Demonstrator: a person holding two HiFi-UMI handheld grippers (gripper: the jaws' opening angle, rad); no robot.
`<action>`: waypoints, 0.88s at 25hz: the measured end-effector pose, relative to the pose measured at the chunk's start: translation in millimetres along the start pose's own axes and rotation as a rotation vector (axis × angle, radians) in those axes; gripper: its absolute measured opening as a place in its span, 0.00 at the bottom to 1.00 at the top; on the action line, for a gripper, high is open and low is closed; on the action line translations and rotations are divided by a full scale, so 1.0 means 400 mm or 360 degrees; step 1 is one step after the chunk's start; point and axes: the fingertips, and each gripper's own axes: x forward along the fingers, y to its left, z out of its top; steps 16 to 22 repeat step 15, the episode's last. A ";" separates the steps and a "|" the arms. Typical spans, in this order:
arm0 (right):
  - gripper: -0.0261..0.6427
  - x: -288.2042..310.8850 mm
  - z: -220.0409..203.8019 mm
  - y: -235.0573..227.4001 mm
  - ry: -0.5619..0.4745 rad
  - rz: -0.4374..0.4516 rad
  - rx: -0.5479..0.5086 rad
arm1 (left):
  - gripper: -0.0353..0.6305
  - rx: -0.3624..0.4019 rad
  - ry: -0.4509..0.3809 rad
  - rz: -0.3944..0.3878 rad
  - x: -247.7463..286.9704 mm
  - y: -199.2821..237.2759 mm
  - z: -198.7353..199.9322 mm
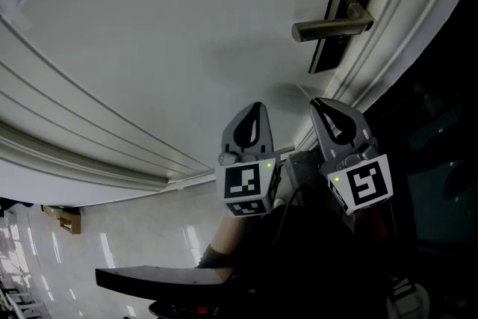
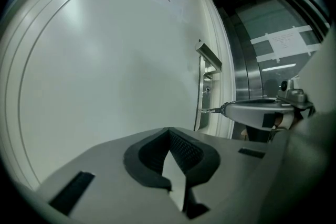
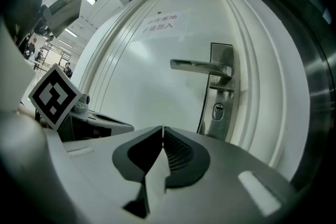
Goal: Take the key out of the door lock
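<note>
Right gripper (image 1: 317, 102) pinching key (image 2: 209, 110) near lock (image 3: 218, 110), left gripper (image 1: 258, 106) hovering alongside, jaws closed on nothing, facing door (image 1: 149, 48).

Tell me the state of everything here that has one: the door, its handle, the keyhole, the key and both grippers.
door, looks closed in its frame.
door handle, at rest, not pressed.
keyhole, empty.
right gripper, shut on the key.
key, out of the lock, sticking out from the right gripper's tip toward the door.
left gripper, shut, nothing in it.
</note>
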 end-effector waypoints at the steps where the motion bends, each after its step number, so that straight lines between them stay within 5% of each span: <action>1: 0.06 0.000 -0.001 -0.003 0.0002 -0.0004 0.0011 | 0.05 0.0004 -0.0002 -0.0002 0.002 -0.001 0.000; 22: 0.06 0.000 -0.001 -0.021 -0.0015 -0.0013 0.0072 | 0.05 0.0031 0.0030 -0.0051 0.010 -0.028 -0.004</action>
